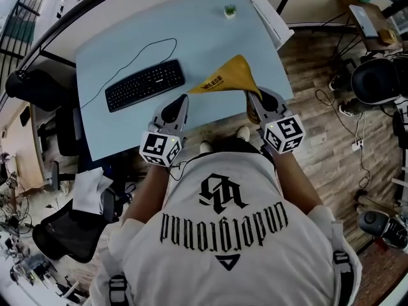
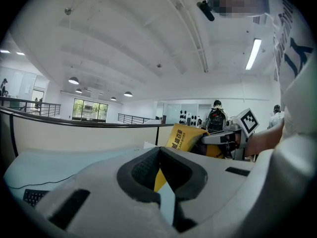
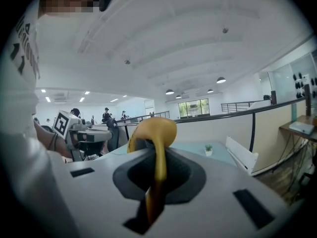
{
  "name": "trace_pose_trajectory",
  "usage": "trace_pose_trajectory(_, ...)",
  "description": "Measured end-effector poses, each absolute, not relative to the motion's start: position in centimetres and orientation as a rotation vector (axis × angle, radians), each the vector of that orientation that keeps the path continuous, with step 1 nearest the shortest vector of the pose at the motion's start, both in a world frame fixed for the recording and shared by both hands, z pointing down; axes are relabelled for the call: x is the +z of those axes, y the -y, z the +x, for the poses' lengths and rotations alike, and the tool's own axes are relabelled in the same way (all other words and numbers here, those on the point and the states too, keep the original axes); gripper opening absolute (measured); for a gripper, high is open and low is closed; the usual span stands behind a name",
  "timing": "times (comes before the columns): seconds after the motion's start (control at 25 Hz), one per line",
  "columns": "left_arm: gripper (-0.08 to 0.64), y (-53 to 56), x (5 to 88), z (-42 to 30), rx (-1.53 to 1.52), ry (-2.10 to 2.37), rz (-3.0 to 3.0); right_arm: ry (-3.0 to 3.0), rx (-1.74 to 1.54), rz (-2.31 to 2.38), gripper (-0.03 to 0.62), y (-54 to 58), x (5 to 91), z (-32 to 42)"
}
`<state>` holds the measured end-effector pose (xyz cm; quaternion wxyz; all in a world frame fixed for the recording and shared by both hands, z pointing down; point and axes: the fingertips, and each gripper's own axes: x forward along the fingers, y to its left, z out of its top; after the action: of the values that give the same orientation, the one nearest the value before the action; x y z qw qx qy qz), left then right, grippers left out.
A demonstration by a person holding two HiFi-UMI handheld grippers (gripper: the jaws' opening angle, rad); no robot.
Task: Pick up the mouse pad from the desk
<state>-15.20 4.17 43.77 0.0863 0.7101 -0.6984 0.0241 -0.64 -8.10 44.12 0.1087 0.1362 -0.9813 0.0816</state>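
I am clamping the left hand-held gripper (image 1: 183, 99) and the right hand-held gripper (image 1: 252, 95) on the near corners of the mouse pad (image 1: 229, 76). That way the floppy sheet is spreading between them instead of folding. I am holding its near edge up off the desk (image 1: 191, 30), just right of the keyboard (image 1: 145, 85).

Left gripper (image 1: 182, 99): held forward, about level, jaws closed on the left corner of the mouse pad (image 1: 229, 76).
Right gripper (image 1: 252, 94): alongside, apart from the left, jaws pinched on the pad's right edge, which folds over them.
Forearms: left (image 1: 150, 190), right (image 1: 299, 183), bare, stretched ahead of the torso.
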Motion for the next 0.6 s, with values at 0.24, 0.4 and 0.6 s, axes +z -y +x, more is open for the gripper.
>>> trace_pose_trajectory(0.24,0.008,-6.3,43.0,-14.2,0.06,2.041,2.17,2.903,0.245,0.4,0.023,5.2,43.4,0.0)
trace_pose_trajectory(0.4,0.008,-7.2,42.5,-13.8,0.019,2.073,2.168,2.928,0.232,0.389,0.024,4.3,42.8,1.0)
trace_pose_trajectory(0.6,0.008,-7.3,42.2,-12.3,0.018,2.113,2.141,2.938,0.206,0.353,0.023,4.4,42.5,2.8)
